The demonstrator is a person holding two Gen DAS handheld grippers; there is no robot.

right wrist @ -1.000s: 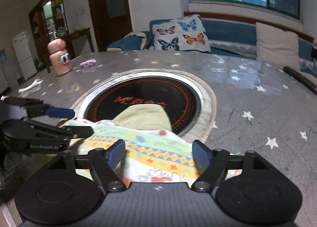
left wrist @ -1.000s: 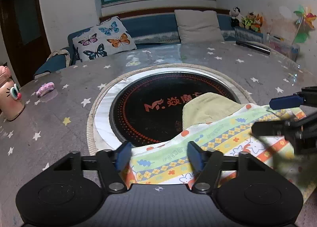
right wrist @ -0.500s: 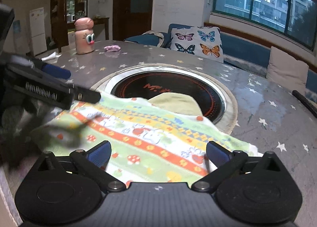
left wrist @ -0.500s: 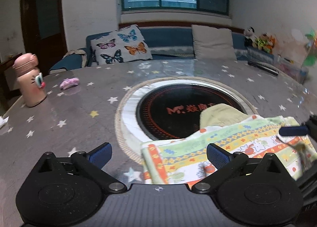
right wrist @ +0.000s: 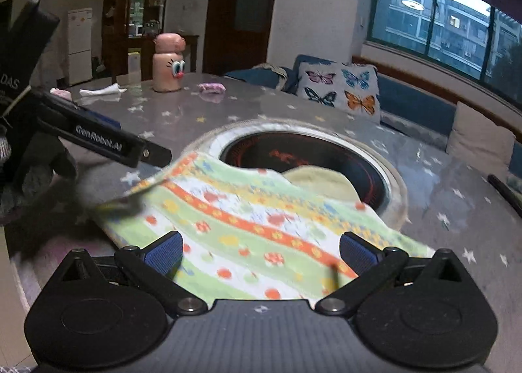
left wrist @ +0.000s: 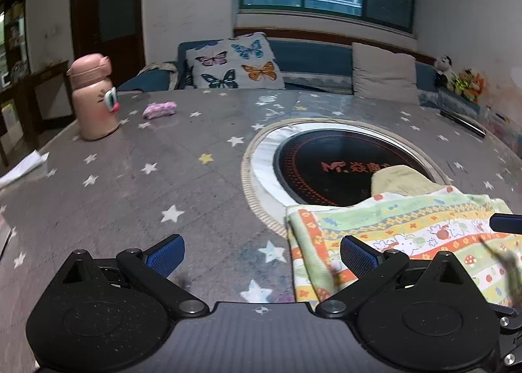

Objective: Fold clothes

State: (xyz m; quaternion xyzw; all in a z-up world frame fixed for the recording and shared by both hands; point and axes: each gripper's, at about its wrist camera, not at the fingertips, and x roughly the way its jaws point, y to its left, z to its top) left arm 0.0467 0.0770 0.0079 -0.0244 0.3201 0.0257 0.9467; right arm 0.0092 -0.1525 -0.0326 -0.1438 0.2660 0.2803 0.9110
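Both tools are now standing spread wide, having let go of the striped patterned cloth since the earlier frames. Left tool: hovering over bare desk beside the cloth's folded edge. Right tool: hovering above the cloth, which is lying partly over the round cooktop.

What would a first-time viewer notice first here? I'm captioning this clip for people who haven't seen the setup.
The bright striped garment with orange and green bands, lying at the near edge of the star-patterned table and partly over the round black cooktop set in its middle. Next, the pink cartoon-faced bottle standing at the far left. Both claws, left and right, are open.
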